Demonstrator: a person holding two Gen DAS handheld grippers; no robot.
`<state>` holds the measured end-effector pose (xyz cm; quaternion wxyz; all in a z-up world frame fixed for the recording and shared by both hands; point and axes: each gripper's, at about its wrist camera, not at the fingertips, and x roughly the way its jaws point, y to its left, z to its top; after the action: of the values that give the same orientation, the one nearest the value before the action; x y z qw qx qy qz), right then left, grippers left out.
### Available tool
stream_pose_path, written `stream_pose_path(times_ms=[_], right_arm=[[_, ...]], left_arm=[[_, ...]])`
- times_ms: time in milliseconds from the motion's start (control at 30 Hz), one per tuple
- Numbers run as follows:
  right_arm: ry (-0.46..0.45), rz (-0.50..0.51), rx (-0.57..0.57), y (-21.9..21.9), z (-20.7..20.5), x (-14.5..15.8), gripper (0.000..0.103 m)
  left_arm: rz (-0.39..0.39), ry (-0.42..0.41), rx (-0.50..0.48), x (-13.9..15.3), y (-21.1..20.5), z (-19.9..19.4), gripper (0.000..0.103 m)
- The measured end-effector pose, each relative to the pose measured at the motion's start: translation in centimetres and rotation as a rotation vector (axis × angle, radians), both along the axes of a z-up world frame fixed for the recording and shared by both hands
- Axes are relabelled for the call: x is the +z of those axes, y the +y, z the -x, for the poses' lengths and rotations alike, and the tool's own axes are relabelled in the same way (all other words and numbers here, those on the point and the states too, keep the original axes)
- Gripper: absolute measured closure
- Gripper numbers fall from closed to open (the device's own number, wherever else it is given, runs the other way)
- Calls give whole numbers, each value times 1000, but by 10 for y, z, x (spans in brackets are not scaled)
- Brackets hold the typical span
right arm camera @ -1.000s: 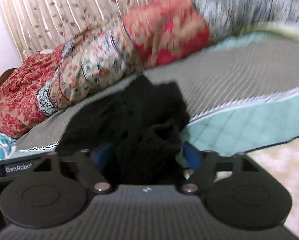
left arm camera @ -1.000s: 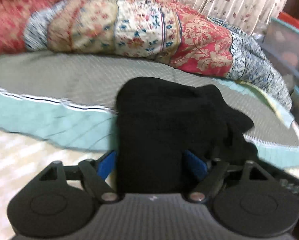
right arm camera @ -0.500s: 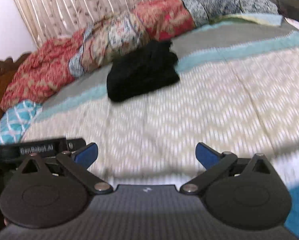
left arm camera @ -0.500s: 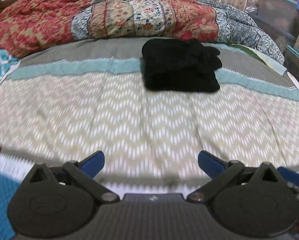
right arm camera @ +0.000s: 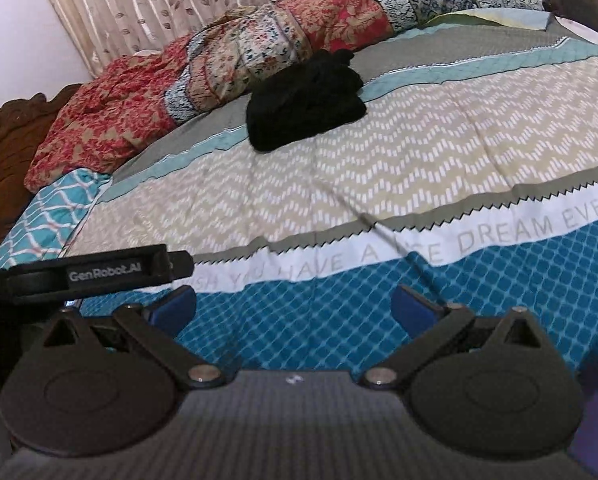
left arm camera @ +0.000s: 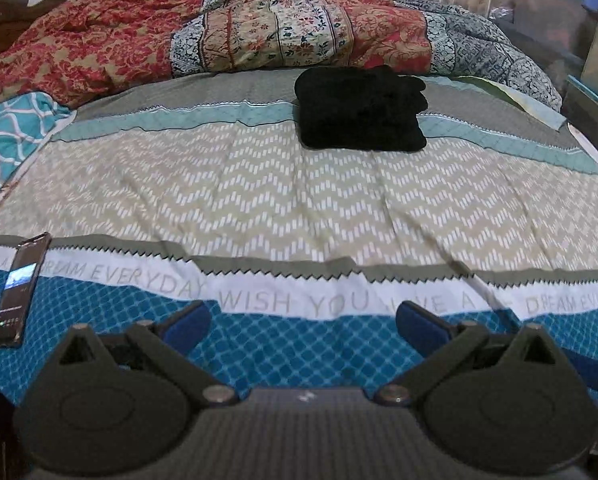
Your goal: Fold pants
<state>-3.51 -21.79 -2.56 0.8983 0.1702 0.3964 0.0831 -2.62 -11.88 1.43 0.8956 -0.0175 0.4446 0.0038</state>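
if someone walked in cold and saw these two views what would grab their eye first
Probably the folded black pants, a dark block lying across the teal and grey bands at the far side of the bedspread, just before the rumpled red floral quilt. Next, the left gripper and right gripper, both open and empty over the blue near edge, and a phone at far left.

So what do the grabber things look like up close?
Both are alike: the left gripper and right gripper have a ribbed dark grey body, two round black discs, silver pivot bolts, thin black link arms and blue fingertip pads. One side bar reads GenRobot.AI in white.
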Motion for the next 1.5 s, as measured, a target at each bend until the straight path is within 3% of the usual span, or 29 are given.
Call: stream_pose_path(times_ms=[233, 433, 700, 900, 1067, 1200, 1500], right_arm=[[46, -32, 40, 6, 5, -4, 0], [64, -34, 35, 8, 1, -8, 0], [88, -61, 32, 4, -7, -10, 0], [85, -97, -9, -5, -10, -3, 0], [99, -137, -21, -12, -12, 0, 0], [95, -103, -3, -4, -10, 1, 0], [74, -34, 2, 0, -9, 2, 0]], left_arm=[[-45, 78, -16, -5, -4, 5, 0], [-130, 33, -26, -4, -3, 5, 0], [-109, -3, 20, -3, 17, 2, 0], [-184, -61, 50, 0, 21, 2, 0], [-227, -62, 27, -1, 17, 2, 0], [-247, 0, -4, -4, 10, -2, 0], [-240, 8, -16, -6, 7, 2, 0]])
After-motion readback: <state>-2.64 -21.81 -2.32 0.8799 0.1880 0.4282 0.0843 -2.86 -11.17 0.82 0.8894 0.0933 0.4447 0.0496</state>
